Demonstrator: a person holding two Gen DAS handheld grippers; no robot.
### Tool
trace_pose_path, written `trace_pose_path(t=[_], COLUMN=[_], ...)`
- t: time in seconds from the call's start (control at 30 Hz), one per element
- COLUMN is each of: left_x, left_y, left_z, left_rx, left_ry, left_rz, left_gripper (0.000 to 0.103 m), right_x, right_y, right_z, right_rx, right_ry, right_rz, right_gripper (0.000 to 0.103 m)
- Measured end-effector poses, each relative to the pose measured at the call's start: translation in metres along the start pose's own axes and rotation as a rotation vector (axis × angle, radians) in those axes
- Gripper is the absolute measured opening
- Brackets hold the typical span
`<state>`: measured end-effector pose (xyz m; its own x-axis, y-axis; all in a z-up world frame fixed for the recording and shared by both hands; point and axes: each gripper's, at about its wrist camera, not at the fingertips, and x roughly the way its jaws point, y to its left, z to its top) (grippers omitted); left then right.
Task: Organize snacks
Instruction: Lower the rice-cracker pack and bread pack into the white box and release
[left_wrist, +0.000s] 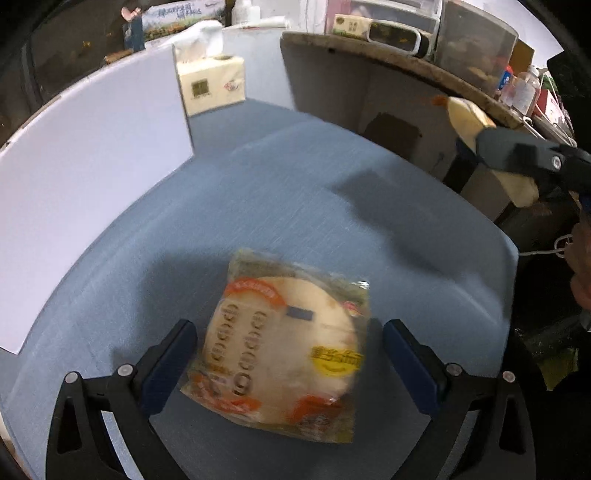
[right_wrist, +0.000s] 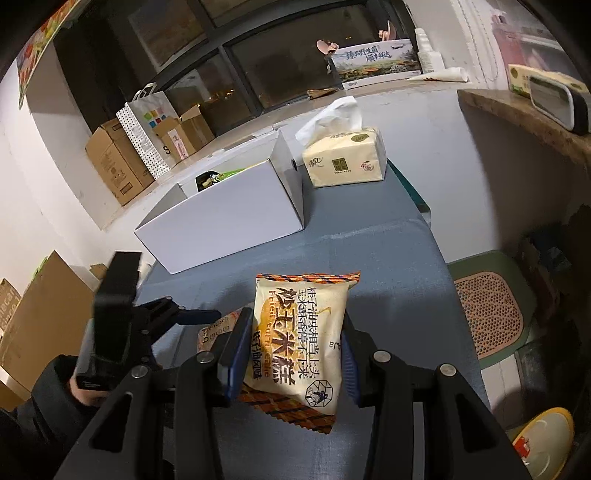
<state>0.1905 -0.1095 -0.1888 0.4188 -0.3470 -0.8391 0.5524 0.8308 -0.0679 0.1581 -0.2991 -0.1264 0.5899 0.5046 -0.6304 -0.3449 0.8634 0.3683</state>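
Note:
My left gripper (left_wrist: 290, 354) is open, its fingers either side of a clear bread packet (left_wrist: 284, 347) with orange print that lies on the blue table (left_wrist: 295, 206); no contact shows. My right gripper (right_wrist: 293, 354) is shut on a cream corn-cake snack bag (right_wrist: 299, 339) and holds it above the table. In the left wrist view that bag (left_wrist: 469, 118) and the right gripper (left_wrist: 517, 155) are at the upper right. A white box (right_wrist: 221, 218) stands at the table's left with a green packet (right_wrist: 218, 175) inside. The left gripper (right_wrist: 192, 317) also shows in the right wrist view over the bread packet (right_wrist: 218, 328).
A tissue pack (right_wrist: 343, 158) stands at the back of the table beside the white box. A wooden shelf (right_wrist: 524, 114) with clutter runs along the right. Cardboard boxes (right_wrist: 114, 162) sit by the window. A green stool (right_wrist: 491, 310) is beside the table's right edge.

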Motion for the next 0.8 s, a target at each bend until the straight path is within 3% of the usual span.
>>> trace_pose_path(t=[0.03, 0.07, 0.1, 0.17, 0.23, 0.47, 0.67, 0.8], left_x=[-0.002, -0.004, -0.009, -0.022, -0.037, -0.131, -0.197, -0.200], left_y=[0.002, 0.004, 0.006, 0.014, 0.018, 0.055, 0.127, 0.173], left_z=[0.001, 0.002, 0.002, 0.001, -0.003, -0.015, 0.007, 0.035], left_rx=[-0.005, -0.008, -0.015, -0.056, -0.071, -0.251, -0.397, -0.452], left_ry=[-0.011, -0.023, -0.029, -0.065, -0.106, -0.377, -0.530, -0.539], left_rz=[-0.001, 0.018, 0.037, -0.011, -0.007, 0.083, 0.198, 0.244], left_gripper=[0.096, 0.077, 0.076, 0.076, 0.076, 0.076, 0.077, 0.077], right_x=[0.000, 0.001, 0.001, 0.004, 0.006, 0.033, 0.067, 0.093], right_y=[0.001, 0.001, 0.002, 0.005, 0.007, 0.031, 0.071, 0.100], right_z=[0.000, -0.001, -0.001, -0.002, -0.001, 0.018, 0.077, 0.126], right_rx=[-0.003, -0.008, -0.011, -0.015, -0.019, -0.073, -0.171, -0.206], right_ry=[0.001, 0.004, 0.006, 0.011, 0.015, 0.033, 0.011, -0.004], right_rz=[0.002, 0.003, 0.007, 0.011, 0.018, 0.078, 0.135, 0.160], right_gripper=[0.046, 0.046, 0.046, 0.046, 0.046, 0.046, 0.046, 0.046])
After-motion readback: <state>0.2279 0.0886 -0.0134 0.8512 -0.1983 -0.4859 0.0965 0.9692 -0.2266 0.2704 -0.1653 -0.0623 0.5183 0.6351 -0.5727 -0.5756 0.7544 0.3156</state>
